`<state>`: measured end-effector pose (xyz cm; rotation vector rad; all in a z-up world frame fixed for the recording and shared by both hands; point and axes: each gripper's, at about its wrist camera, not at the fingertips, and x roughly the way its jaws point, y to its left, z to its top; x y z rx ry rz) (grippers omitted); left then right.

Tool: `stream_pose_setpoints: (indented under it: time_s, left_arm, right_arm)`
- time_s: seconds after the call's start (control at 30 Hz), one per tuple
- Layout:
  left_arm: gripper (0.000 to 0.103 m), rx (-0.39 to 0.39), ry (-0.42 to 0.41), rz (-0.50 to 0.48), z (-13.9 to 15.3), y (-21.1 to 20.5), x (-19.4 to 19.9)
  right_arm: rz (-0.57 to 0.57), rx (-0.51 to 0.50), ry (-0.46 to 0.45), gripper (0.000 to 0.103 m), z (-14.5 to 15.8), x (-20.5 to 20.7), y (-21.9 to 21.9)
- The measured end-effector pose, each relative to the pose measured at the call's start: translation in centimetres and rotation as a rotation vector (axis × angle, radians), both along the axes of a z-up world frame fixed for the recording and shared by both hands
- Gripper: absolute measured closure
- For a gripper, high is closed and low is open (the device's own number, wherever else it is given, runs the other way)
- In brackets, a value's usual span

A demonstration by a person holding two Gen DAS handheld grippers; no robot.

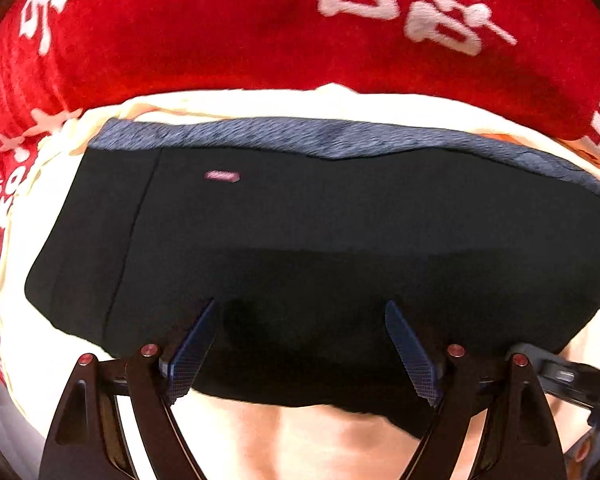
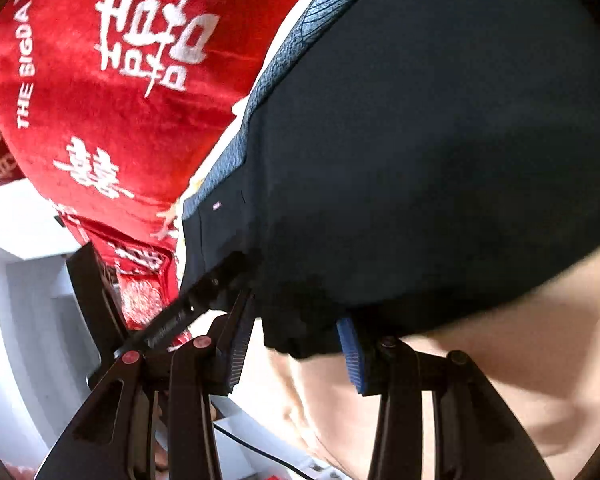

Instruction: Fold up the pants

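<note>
The black pants [image 1: 320,248] lie folded in a flat block on a cream sheet [image 1: 340,440], with a blue-grey waistband strip [image 1: 300,136] along the far edge and a small pink tag [image 1: 222,176]. My left gripper [image 1: 300,340] is open, its blue-padded fingers [image 1: 192,356] spread over the near edge of the pants. In the right wrist view the pants [image 2: 440,140] fill the upper right. My right gripper [image 2: 296,336] is open with its pads [image 2: 350,354] at the pants' near corner; the cloth edge hangs between the fingers.
A red velvet cover with white lettering [image 1: 220,32] lies beyond the pants and shows in the right wrist view [image 2: 120,92]. The other gripper's black body [image 2: 168,320] sits at the left there. White furniture [image 2: 20,280] is at lower left.
</note>
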<state>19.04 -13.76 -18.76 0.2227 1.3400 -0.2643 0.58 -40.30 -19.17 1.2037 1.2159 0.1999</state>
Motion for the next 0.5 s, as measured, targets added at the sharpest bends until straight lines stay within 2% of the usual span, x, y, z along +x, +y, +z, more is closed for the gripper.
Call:
stream_pose_setpoints:
  time_s: [0.03, 0.13, 0.23, 0.27, 0.3, 0.37, 0.4, 0.43, 0.5]
  left_arm:
    - [0.018, -0.007, -0.001, -0.015, 0.2, -0.3, -0.2]
    - [0.018, -0.035, -0.004, -0.084, 1.0, -1.1, -1.7]
    - [0.017, 0.012, 0.017, -0.177, -0.1, -1.7, -4.2]
    - [0.017, 0.045, 0.023, -0.199, -1.1, -1.8, -5.1]
    - [0.017, 0.047, 0.018, -0.199, -1.4, -1.7, -5.6]
    - [0.017, 0.025, -0.001, -0.166, -1.6, -1.3, -5.8]
    - [0.017, 0.02, 0.006, -0.157, -1.6, -1.2, -5.6]
    - [0.017, 0.017, 0.012, -0.154, -1.6, -1.1, -5.4]
    - [0.017, 0.018, 0.007, -0.166, -1.6, -1.1, -5.4]
  right_arm:
    - [0.001, -0.019, 0.013, 0.093, 0.1, 0.2, -0.1]
    - [0.024, -0.073, -0.012, 0.093, 2.4, -0.4, 0.1]
    - [0.063, -0.133, -0.017, 0.095, 3.8, -1.5, 0.7]
    - [0.072, -0.148, 0.0, 0.097, 3.7, -1.9, 1.0]
    - [0.081, -0.161, 0.027, 0.101, 3.0, -2.4, 1.2]
    - [0.1, -0.201, 0.096, 0.101, 1.2, -3.3, 1.5]
    - [0.102, -0.199, 0.119, 0.102, 0.6, -3.7, 1.5]
    - [0.078, -0.155, 0.112, 0.102, 0.4, -4.3, 1.1]
    - [0.075, -0.139, 0.106, 0.1, 0.9, -5.1, 0.6]
